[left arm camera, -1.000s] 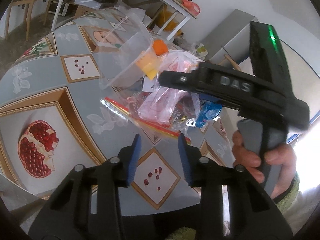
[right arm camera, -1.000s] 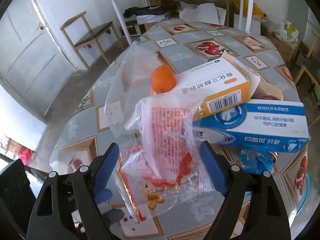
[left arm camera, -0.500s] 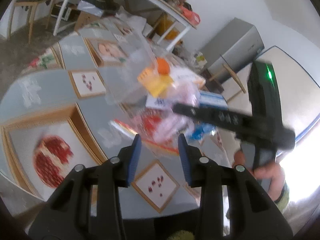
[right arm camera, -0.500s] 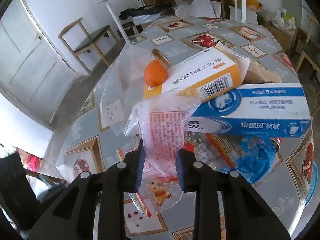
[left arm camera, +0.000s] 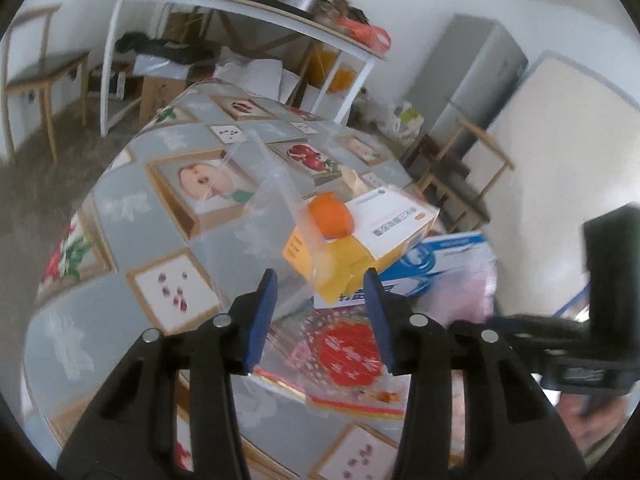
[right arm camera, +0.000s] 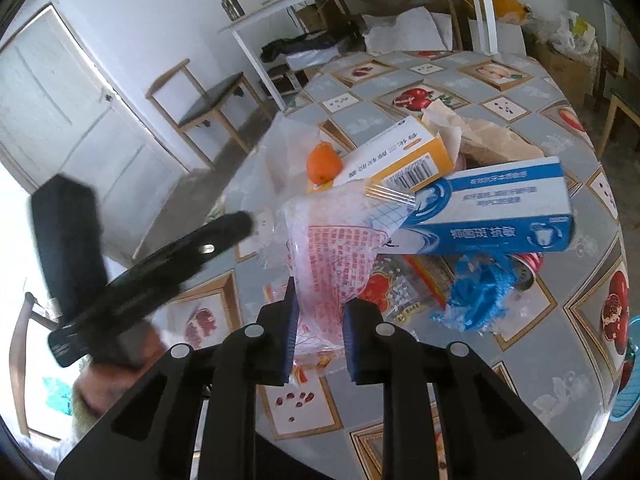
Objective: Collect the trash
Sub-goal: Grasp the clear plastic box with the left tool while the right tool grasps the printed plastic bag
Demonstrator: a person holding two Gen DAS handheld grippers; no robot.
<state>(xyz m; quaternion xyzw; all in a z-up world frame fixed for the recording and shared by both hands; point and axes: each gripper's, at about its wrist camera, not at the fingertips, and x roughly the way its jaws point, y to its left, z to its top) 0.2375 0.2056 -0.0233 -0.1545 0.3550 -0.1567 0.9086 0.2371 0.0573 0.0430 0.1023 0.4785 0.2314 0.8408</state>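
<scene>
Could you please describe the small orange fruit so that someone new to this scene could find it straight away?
Start at the table with the pomegranate-print cloth and find the trash pile in its middle. The fruit sits at the pile's far left edge, touching the white-and-orange box. It is the only round thing there; its neighbours are boxes and wrappers.

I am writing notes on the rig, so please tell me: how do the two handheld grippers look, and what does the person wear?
Both the left gripper and the right gripper are matte black plastic with cut-out openings, round silver rivets and flat blue pads on two fingers. Each has a black box-shaped block above a handle. At the wrist, a yellowish-green fuzzy sleeve shows.
</scene>
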